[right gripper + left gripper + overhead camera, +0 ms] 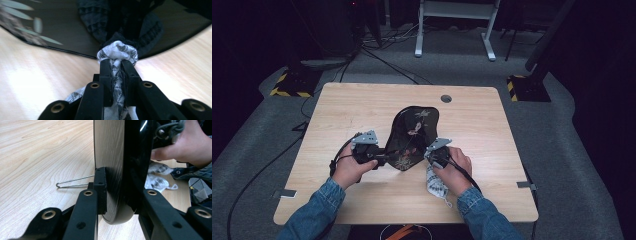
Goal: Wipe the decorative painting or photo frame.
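**Wiping a glossy black tray held up on edge**

Wiping appears to be the work in hand: a person at a pale wood-grain table [362,105] uses two hand-held grippers, forearms in denim sleeves [319,207] entering from the bottom of the high view.

At centre frame in the high view stands a black lacquered tray [412,137], tilted up on its lower edge. Its face is shiny, with a wavy outline and a painted flower-and-leaf design. The left gripper [379,161], at lower left of the tray, is clamped on the tray's rim; in the left gripper view its black jaws pinch the tray's edge between them, the pale underside on one side and the gloss black on the other. This grip probably props the tray steady so its face can be rubbed.

The right gripper [432,156], at lower right of the tray, is closed tight on a bunched white cloth with a grey pattern [117,53]. In the right gripper view the crumpled wad pokes out past the jaw tips and presses against the tray's dark surface, which mirrors it. The soft, wrinkled tail of the cloth hangs down under the right hand in the high view.

A thin bent wire clip [72,182] lies on the table behind the tray in the left gripper view.
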